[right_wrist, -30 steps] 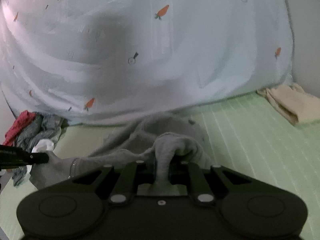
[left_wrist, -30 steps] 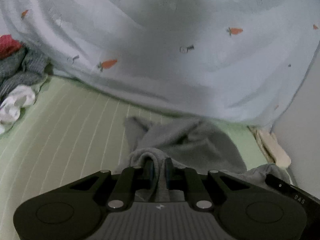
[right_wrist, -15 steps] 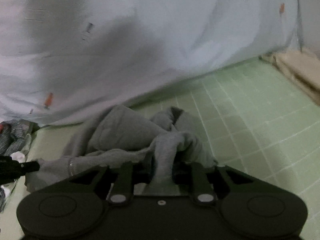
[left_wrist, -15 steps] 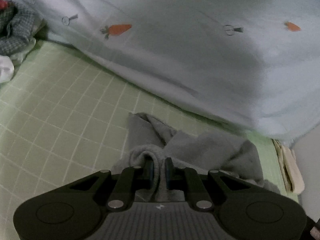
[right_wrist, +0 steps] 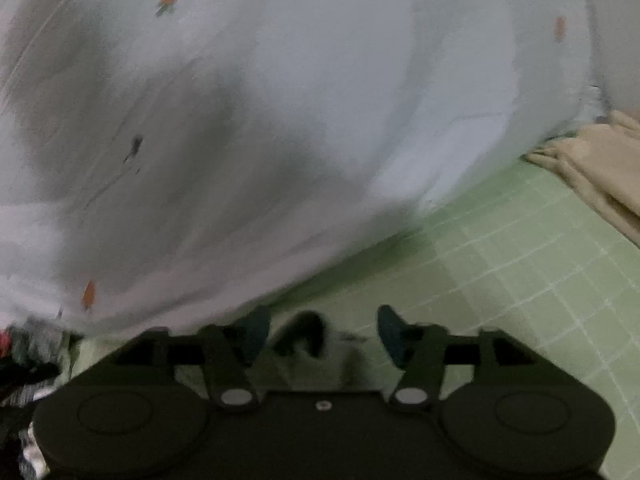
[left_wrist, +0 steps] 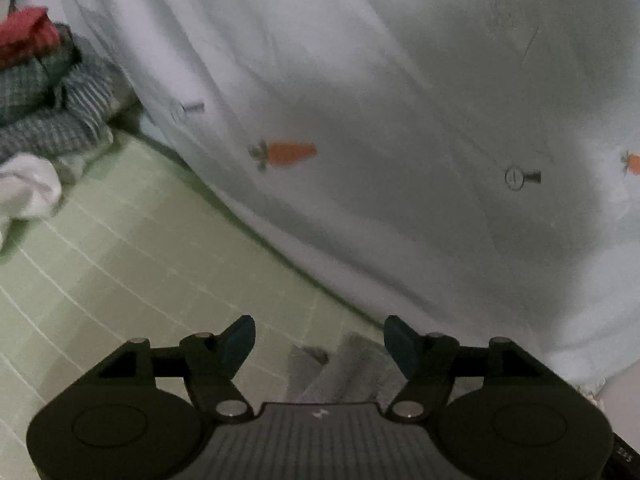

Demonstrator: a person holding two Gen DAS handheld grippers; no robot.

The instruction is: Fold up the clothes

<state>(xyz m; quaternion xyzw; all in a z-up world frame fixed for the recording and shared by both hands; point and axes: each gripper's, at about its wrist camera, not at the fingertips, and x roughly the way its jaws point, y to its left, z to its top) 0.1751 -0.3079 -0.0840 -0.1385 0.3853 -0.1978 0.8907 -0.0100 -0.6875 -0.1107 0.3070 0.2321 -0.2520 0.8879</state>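
Looming over everything is a big pale blue quilt with small orange carrots (left_wrist: 400, 140), piled up at the back of a green bed sheet with white grid lines (left_wrist: 132, 272). It is very near both tools. If a hand pushes forward, the fingers could snag the quilt and drag it over the folding spot.

Next biggest is a heap of checked, striped, red and white clothes (left_wrist: 44, 112) at the left end of the bed. It sits well apart, so it should be safe, but a wide swing could knock it over.

A folded cream cloth (right_wrist: 596, 168) lies at the right edge of the bed, away from the work.

The soft grey garment (left_wrist: 340, 364) is the thing to fold. It lies on the sheet right below the left gripper (left_wrist: 320, 338), between its fingers. In the right wrist view only a dark, blurred bit of it shows under the right gripper (right_wrist: 318, 330).

Both pairs of fingers have just been opening. They now stand wide apart and do not press on the cloth. The grey garment looks bunched, not flat. Let go like this, it may slump and the fold may come undone. Lifting the fingers away carelessly could also catch a loose edge and pull it up.
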